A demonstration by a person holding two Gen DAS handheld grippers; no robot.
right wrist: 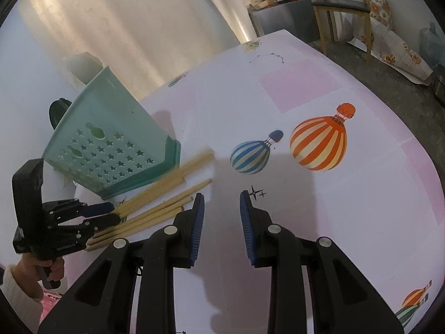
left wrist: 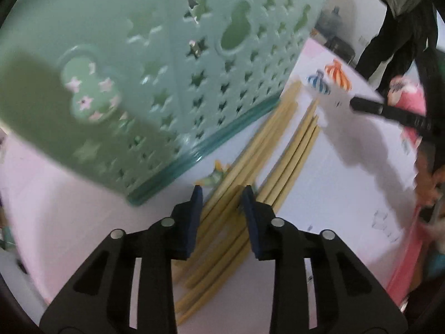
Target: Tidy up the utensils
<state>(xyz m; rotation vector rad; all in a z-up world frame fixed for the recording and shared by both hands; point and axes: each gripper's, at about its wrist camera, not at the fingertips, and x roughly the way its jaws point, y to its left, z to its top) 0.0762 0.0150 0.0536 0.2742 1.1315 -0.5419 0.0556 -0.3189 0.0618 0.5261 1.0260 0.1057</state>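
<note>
Several pale wooden chopsticks (left wrist: pixel 281 153) lie loose on the table beside a mint-green plastic utensil holder (left wrist: pixel 155 64) with star-shaped holes. My left gripper (left wrist: pixel 221 190) is open, low over the near ends of the chopsticks, its jaws either side of some of them. In the right wrist view the holder (right wrist: pixel 111 144) stands at the left with the chopsticks (right wrist: pixel 164 194) fanned out in front of it, and the left gripper (right wrist: pixel 111 213) sits at their left ends. My right gripper (right wrist: pixel 222 194) is open and empty, above the cloth just right of the chopstick tips.
The table wears a white and pink cloth (right wrist: pixel 306 83) printed with hot-air balloons (right wrist: pixel 319 139). A wooden chair (right wrist: pixel 345 8) and a grey cabinet (right wrist: pixel 283 16) stand beyond the table's far edge. A person in dark clothes (left wrist: pixel 403 27) stands behind the table in the left wrist view.
</note>
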